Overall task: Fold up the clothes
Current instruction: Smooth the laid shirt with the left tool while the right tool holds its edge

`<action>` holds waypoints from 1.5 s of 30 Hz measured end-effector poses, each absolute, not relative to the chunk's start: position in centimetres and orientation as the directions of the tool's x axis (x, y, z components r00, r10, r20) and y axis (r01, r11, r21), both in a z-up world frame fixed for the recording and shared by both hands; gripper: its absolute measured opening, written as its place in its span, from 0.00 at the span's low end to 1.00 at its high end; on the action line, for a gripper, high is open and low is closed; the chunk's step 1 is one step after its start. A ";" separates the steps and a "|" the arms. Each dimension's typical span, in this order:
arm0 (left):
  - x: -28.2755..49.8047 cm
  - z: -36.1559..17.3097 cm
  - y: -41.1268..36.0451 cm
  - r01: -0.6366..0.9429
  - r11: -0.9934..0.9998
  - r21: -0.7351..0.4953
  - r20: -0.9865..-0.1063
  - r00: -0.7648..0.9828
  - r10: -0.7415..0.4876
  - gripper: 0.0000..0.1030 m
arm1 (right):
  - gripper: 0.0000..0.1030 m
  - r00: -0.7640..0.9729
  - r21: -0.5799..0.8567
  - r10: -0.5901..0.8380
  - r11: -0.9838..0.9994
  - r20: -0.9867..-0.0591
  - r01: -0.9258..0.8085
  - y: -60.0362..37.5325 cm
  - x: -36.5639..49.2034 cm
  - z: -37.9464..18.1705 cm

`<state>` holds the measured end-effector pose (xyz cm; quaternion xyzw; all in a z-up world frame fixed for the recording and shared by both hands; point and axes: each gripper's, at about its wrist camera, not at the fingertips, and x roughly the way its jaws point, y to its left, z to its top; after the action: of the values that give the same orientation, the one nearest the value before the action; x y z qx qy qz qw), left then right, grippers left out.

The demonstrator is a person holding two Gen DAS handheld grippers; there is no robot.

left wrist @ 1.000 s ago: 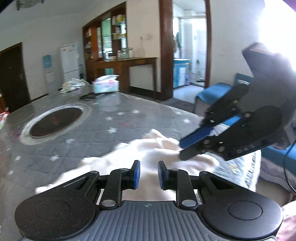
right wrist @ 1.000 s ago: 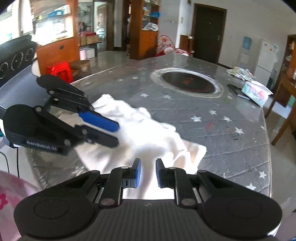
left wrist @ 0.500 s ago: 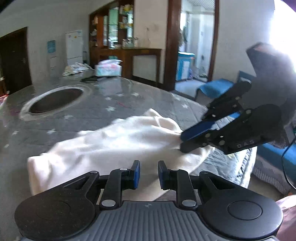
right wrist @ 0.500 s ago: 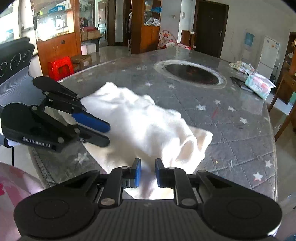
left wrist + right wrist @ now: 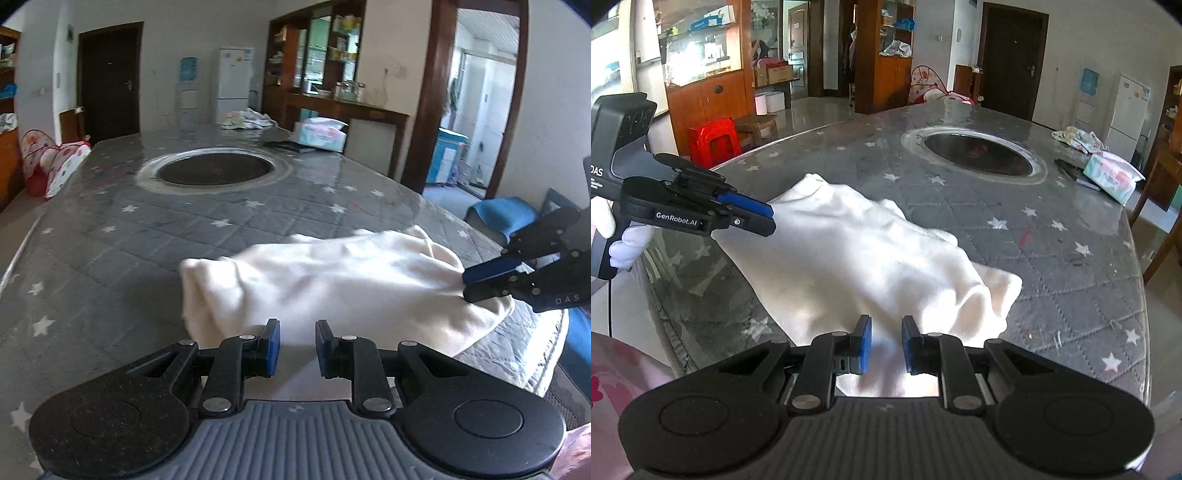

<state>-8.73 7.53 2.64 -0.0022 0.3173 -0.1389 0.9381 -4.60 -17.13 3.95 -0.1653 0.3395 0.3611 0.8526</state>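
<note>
A white garment [image 5: 332, 280] lies bunched on the grey star-patterned table [image 5: 110, 266], near its front edge. My left gripper [image 5: 297, 332] is shut on the garment's near hem, cloth filling the gap between its blue pads. In the right wrist view the left gripper [image 5: 771, 221] pinches the garment [image 5: 857, 251] at its left corner. My right gripper [image 5: 886, 328] is shut on the garment's other end, and the left wrist view shows the right gripper [image 5: 467, 284] biting the right edge. The cloth sags between the two grips.
A round dark inset [image 5: 214, 171] sits mid-table. A tissue pack [image 5: 321, 134] and crumpled cloth lie at the far end. The table's edge [image 5: 665, 302] runs just below the garment. A red stool [image 5: 714, 138] and a blue seat [image 5: 502, 214] stand beside the table.
The left gripper has swung sideways and rolled, drawing its corner of the garment out. The cloth now hangs stretched and bunched between the two grippers. The right gripper has stayed put.
</note>
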 end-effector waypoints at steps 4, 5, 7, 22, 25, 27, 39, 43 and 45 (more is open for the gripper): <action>-8.3 2.8 8.2 0.235 0.966 -0.108 -0.601 0.759 -0.252 0.23 | 0.15 0.500 -0.035 0.497 0.684 -0.710 -0.729 -16.9 -4.4 3.4; -8.2 2.9 8.3 0.235 0.965 -0.113 -0.599 0.759 -0.255 0.23 | 0.15 0.502 -0.035 0.499 0.683 -0.707 -0.729 -16.9 -4.4 3.5; -7.9 3.3 8.2 0.238 0.965 -0.113 -0.593 0.763 -0.258 0.24 | 0.16 0.505 -0.036 0.505 0.681 -0.700 -0.731 -16.7 -4.3 3.8; -3.7 3.3 8.0 0.236 0.970 -0.054 -0.612 0.760 -0.219 0.25 | 0.19 0.508 -0.019 0.522 0.685 -0.685 -0.729 -15.6 -2.5 3.6; -2.4 3.6 6.9 0.269 0.962 -0.049 -0.603 0.760 -0.243 0.25 | 0.19 0.516 -0.018 0.521 0.691 -0.680 -0.722 -15.1 -1.4 3.7; -1.5 3.6 6.3 0.280 0.959 -0.044 -0.605 0.756 -0.249 0.25 | 0.19 0.519 -0.017 0.522 0.694 -0.677 -0.720 -14.8 -0.7 3.6; 0.8 2.1 6.7 0.265 0.962 -0.068 -0.634 0.733 -0.247 0.26 | 0.19 0.518 0.034 0.515 0.731 -0.683 -0.682 -13.5 4.1 2.2; 1.0 2.1 6.7 0.266 0.962 -0.069 -0.634 0.733 -0.248 0.27 | 0.19 0.528 0.038 0.515 0.740 -0.675 -0.672 -13.8 4.0 2.3; 1.0 2.1 6.6 0.262 0.962 -0.071 -0.634 0.733 -0.246 0.27 | 0.19 0.530 0.038 0.506 0.746 -0.681 -0.665 -13.9 4.1 2.0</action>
<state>1.03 6.60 2.13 0.0116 0.3391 -0.1365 0.9307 4.09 -13.88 1.97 -0.1137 0.3482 0.3376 0.8671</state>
